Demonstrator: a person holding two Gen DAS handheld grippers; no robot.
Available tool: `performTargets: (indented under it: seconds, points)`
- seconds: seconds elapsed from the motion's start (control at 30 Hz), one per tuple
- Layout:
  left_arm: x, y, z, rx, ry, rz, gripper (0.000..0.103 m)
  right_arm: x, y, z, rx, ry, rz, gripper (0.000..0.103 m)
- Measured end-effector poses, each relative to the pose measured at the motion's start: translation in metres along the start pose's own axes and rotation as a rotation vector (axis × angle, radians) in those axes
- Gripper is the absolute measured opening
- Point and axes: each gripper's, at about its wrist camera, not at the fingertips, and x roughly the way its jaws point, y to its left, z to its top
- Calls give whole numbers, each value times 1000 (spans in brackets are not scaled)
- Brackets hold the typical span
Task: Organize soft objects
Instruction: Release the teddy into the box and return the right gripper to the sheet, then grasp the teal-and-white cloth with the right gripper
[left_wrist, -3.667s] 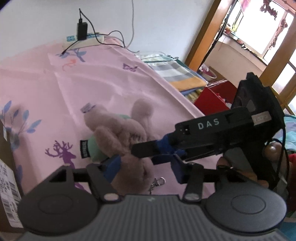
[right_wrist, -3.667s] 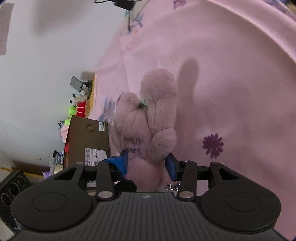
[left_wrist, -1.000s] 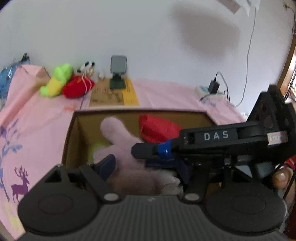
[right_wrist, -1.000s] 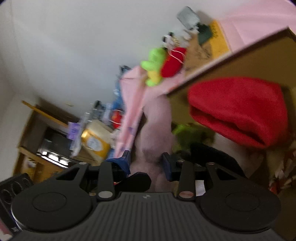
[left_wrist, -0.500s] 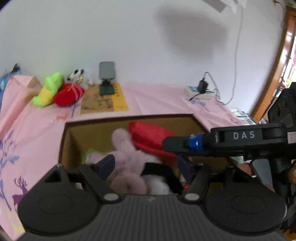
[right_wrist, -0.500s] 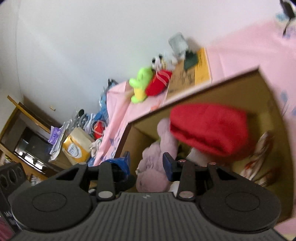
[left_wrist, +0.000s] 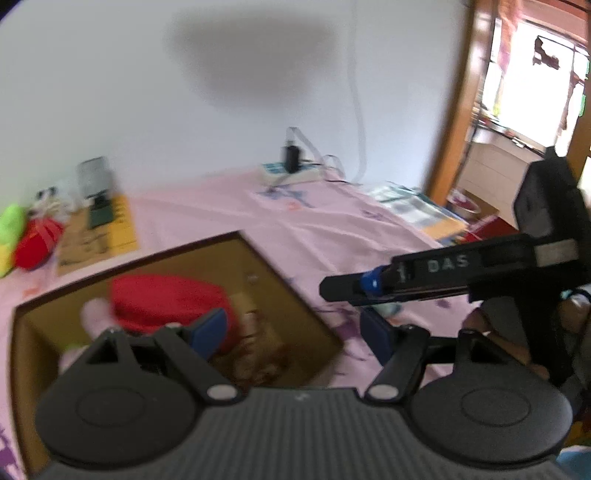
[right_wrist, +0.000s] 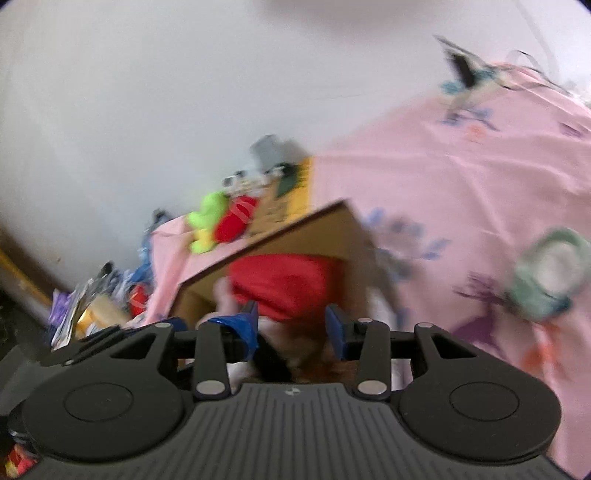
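Surface: pink bed sheet (left_wrist: 332, 221) under a white wall; both views are motion-blurred.
Box: cardboard box (left_wrist: 280, 280) lies open on the bed, with a red plush (left_wrist: 166, 299) and a pink plush (left_wrist: 94, 314) inside.
Left claw (left_wrist: 291, 332): spread, empty, over the box's right edge.
Right claw (right_wrist: 291, 325): spread, empty, above the box.
Next item: pale green soft toy (right_wrist: 550, 273) on the sheet, well apart from the box.
Method: likely approach it squarely, pinch mid-body, and lift clear of the sheet so folds do not snag.
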Motion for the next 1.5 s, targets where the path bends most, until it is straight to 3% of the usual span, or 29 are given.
performTargets:
  seconds: [0.3,0.53,0.77,1.2,1.27,1.4,1.47,1.5]
  points:
    - [55,-83,15,116,50,-119,73,-39,-91,2,167,10,-131,27]
    - [122,-132,11,161,158,-115,74,-53,-156,12,234,65,-155,27]
    - [181,-145,2,143,249,-39,74,-46,-210,28,350,127,-131,27]
    - [245,-142,10,19,297,16,73,-2,-245,63,309,199,-84,29]
    - [254,-141,11,-4,308,3,70,5,-248,67,322,205,-60,29]
    - [270,-140,12,-32,318,8,47,14,-247,73,307,201,-45,29]
    - [276,-139,13,-50,318,9,45,16,-246,73,302,190,-37,30]
    - [277,-139,13,-54,318,8,33,18,-246,73,305,194,-24,30]
